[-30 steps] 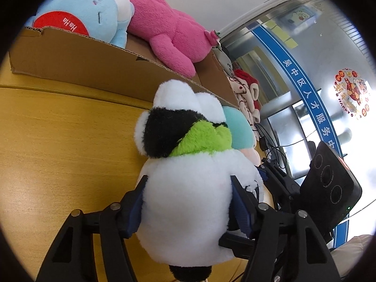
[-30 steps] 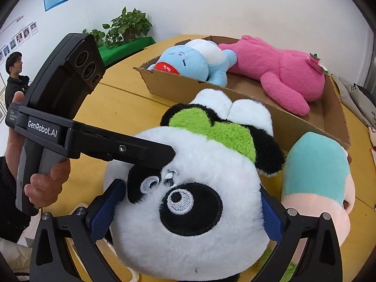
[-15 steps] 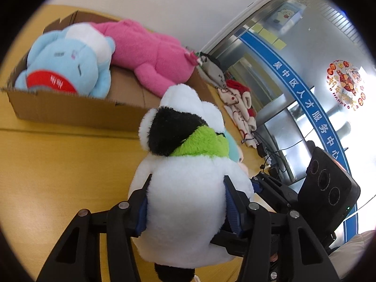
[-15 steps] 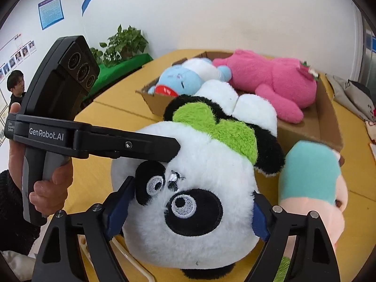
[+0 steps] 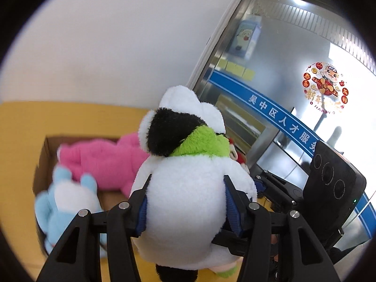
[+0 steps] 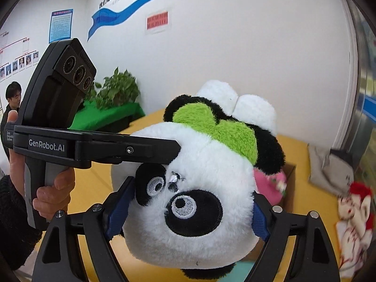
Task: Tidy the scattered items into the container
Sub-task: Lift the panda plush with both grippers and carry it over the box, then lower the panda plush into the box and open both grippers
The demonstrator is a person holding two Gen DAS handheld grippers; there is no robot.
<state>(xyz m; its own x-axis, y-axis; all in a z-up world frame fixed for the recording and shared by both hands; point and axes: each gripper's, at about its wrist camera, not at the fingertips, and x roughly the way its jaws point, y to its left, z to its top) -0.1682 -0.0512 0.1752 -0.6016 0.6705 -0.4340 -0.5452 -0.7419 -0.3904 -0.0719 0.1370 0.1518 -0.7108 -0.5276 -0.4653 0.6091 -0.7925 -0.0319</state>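
Observation:
A panda plush [image 5: 185, 183] with a green heart patch on its head hangs in the air, gripped from two sides. My left gripper [image 5: 185, 209] is shut on its white body, the blue pads sunk into the fur. My right gripper [image 6: 189, 211] is shut on its head [image 6: 199, 164], one pad by each cheek. The cardboard box [image 5: 41, 164] lies below and to the left in the left wrist view. It holds a pink plush [image 5: 101, 162] and a blue plush [image 5: 68, 199]. In the right wrist view the panda hides most of the box [image 6: 290, 176].
The yellow tabletop [image 5: 21, 127] spreads around the box. A grey cloth [image 6: 329, 166] and a red-and-white plush [image 6: 354, 209] lie on the table's right side. A potted plant [image 6: 119, 91] and a person [image 6: 11, 98] are far back left. A glass door [image 5: 282, 70] stands to the right.
Both grippers have risen with the panda between them, lifting it off the table. The box now sits lower in both views, and the left gripper has rolled.

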